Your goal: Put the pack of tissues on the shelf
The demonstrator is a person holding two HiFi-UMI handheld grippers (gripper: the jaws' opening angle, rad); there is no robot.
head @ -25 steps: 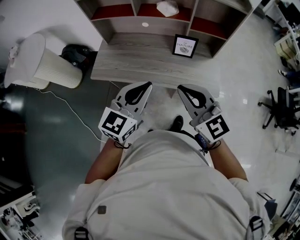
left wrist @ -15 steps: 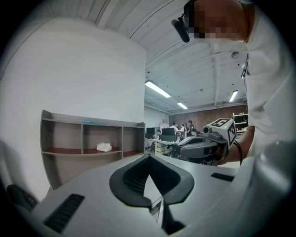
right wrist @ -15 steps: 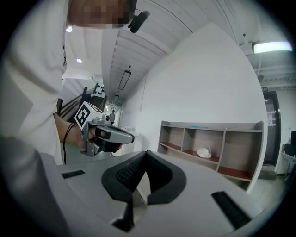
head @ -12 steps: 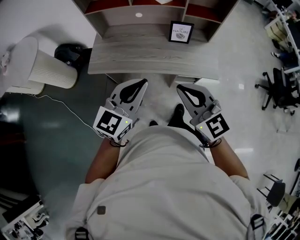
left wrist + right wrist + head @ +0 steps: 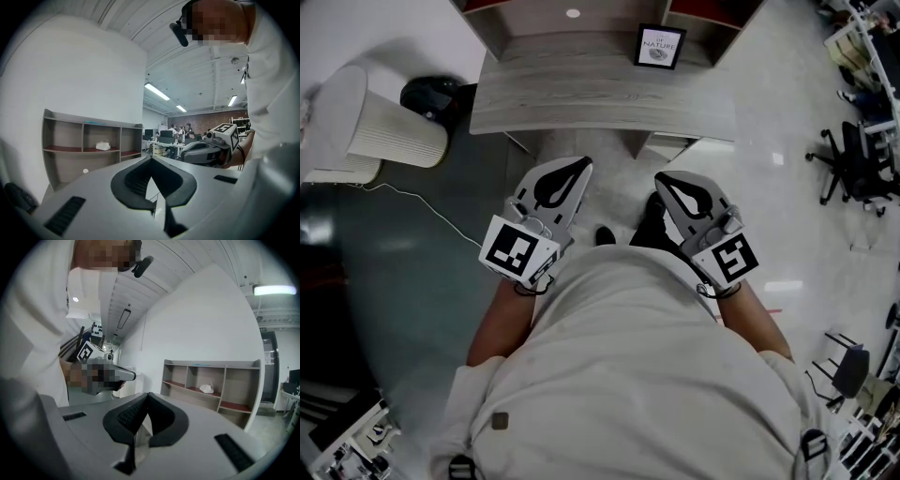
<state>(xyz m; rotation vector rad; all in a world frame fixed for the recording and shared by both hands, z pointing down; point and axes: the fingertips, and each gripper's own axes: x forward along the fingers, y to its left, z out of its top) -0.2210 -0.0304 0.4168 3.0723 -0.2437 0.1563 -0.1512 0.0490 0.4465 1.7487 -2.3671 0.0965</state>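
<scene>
The pack of tissues [image 5: 103, 146] is a white crumpled bundle lying in the middle compartment of the wooden shelf [image 5: 65, 140]. It shows there too in the right gripper view, the tissues [image 5: 206, 388] on the shelf [image 5: 234, 380]. In the head view the pack is out of frame. My left gripper [image 5: 581, 164] and right gripper [image 5: 662, 178] are held side by side in front of the person's body, well short of the desk [image 5: 581, 94]. Both are shut with nothing between the jaws, as their own views show for the left gripper [image 5: 151, 158] and the right gripper [image 5: 149, 394].
A framed picture [image 5: 660, 47] stands on the desk below the shelf, with a small white disc [image 5: 573, 13] behind it. To the left are a white ribbed appliance [image 5: 366, 122], a black object [image 5: 431, 94] and a cable [image 5: 422, 206] on the floor. An office chair [image 5: 853, 159] is at the right.
The desk and shelf have slid toward the top of the head view, and the tissue pack has left that frame. Both grippers stay shut and empty in front of the body.
</scene>
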